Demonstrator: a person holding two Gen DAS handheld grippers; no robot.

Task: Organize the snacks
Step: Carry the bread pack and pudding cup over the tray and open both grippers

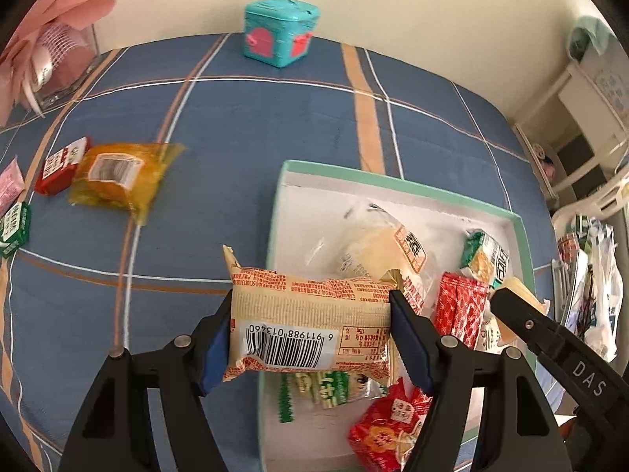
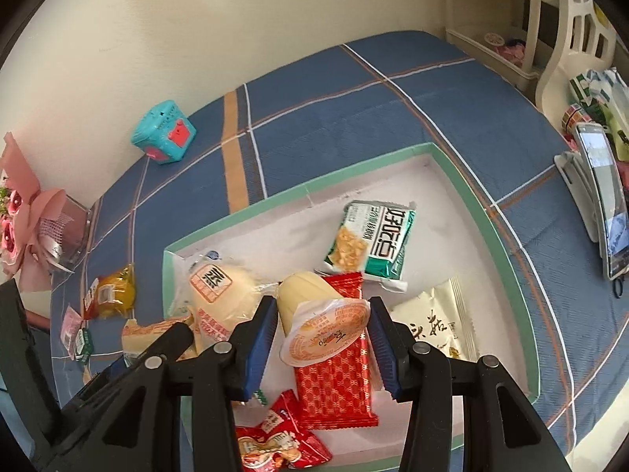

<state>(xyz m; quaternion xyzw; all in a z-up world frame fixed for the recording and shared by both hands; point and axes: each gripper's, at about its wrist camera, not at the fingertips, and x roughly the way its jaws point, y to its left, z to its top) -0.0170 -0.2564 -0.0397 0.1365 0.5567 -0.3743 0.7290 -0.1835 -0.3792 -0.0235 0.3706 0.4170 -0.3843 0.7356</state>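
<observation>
Snacks lie in a white box (image 2: pixel 464 181) with a green rim, lower right of the left view. The left gripper (image 1: pixel 310 338) has its jaws clenched on a tan cake pack (image 1: pixel 310 326) over the box's left edge. The right gripper (image 2: pixel 320 348) grips a jelly cup (image 2: pixel 318 322) above a red wafer pack (image 2: pixel 334 377). A yellow pack (image 1: pixel 118 177) waits at left on the blue tabletop (image 1: pixel 243 137). A teal toy box (image 1: pixel 280 32) sits far back.

My left hand-held gripper (image 1: pixel 310 338) and its beige packet (image 1: pixel 310 326) hide the tray's near-left wall (image 1: pixel 275 212). A green-and-white packet (image 1: pixel 314 389) shows only partly beneath. Pink packet (image 1: pixel 10 188) cut off at left edge. Orange packet (image 1: pixel 118 177) blurred, print unreadable.
</observation>
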